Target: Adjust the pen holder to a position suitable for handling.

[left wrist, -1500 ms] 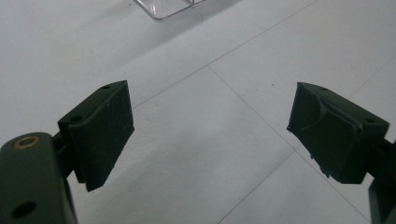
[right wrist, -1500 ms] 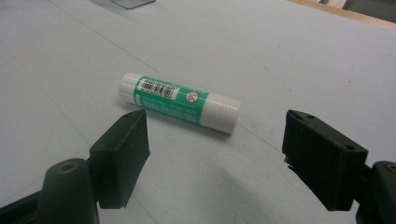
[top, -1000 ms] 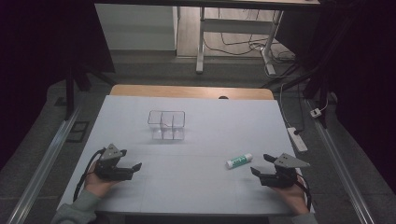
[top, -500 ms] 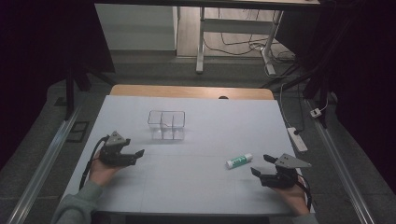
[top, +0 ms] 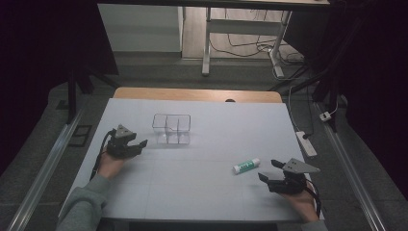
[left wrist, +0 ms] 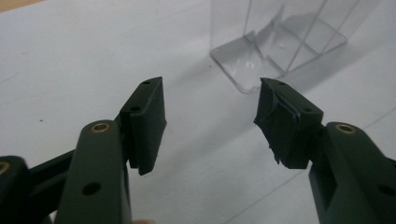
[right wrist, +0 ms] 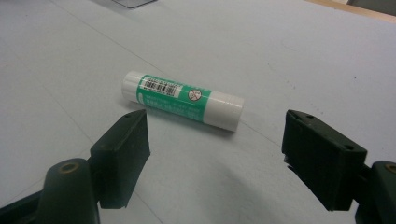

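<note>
The white table (top: 202, 192) lies bare across most of the frame, so both hands have wide room through the middle and along the lower edge. Two things stand in the way. Left of centre, toward the top, a clear divided box (top: 172, 129) stands upright; the left gripper (top: 139, 144), jaws apart, sits just beside its left side with a narrow strip of bare table between. Lower right, a glue stick (top: 246, 165) lies on its side, just ahead of the right gripper (top: 270, 171), whose jaws are spread wider than the stick. Between box and stick the surface is open.
</note>
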### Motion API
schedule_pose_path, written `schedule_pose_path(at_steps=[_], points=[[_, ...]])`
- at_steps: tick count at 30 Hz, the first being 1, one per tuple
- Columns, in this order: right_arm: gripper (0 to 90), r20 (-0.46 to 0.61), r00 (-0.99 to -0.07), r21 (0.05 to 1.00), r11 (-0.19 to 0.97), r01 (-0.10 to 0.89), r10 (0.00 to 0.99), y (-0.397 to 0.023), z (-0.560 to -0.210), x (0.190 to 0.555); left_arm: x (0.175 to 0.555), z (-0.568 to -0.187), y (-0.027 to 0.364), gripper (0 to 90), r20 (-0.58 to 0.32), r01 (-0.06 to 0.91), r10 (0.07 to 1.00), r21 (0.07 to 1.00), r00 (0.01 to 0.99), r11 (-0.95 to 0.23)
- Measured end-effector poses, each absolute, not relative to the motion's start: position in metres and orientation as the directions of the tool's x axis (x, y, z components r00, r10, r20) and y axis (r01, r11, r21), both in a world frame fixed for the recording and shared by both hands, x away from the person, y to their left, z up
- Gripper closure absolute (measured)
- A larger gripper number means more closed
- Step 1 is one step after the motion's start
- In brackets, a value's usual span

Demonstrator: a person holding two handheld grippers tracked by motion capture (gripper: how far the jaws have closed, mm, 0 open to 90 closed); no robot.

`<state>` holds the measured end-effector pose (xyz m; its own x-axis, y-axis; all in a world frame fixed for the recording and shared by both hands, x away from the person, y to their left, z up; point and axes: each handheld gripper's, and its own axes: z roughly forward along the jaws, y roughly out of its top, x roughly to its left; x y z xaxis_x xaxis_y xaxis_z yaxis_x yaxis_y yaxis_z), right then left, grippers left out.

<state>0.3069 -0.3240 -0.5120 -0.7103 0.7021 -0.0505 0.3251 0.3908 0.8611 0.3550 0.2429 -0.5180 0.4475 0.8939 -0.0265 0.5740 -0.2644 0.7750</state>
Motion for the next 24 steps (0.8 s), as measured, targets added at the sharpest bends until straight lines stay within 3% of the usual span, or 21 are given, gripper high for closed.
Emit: schedule_pose_path(at_steps=[6,11,13,17,20,24], points=[[22.4,-0.052,-0.708,0.861,0.391,0.326,0.704,-0.324,-0.512,0.307,0.364,-0.499,0.246,43.4,-0.052,0.586,0.875,0.762,0.481,-0.277],[22.4,-0.052,-0.707,0.861,0.390,0.325,0.705,-0.324,-0.511,0.307,0.385,-0.497,0.240,48.9,-0.044,0.600,0.867,0.739,0.496,-0.305],[22.5,-0.053,-0.707,0.862,0.390,0.324,0.705,-0.325,-0.512,0.308,0.393,-0.497,0.240,54.6,-0.058,0.609,0.866,0.734,0.497,-0.301],[22.5,-0.060,-0.707,0.857,0.400,0.326,0.705,-0.324,-0.512,0.308,0.405,-0.497,0.240,77.4,-0.089,0.624,0.859,0.726,0.504,-0.291],[22.6,-0.059,-0.708,0.855,0.402,0.328,0.703,-0.324,-0.513,0.309,0.413,-0.498,0.236,88.7,-0.108,0.629,0.849,0.721,0.517,-0.292],[22.5,-0.061,-0.706,0.858,0.399,0.324,0.705,-0.324,-0.512,0.308,0.417,-0.505,0.232,89.1,-0.120,0.632,0.833,0.712,0.541,-0.308]])
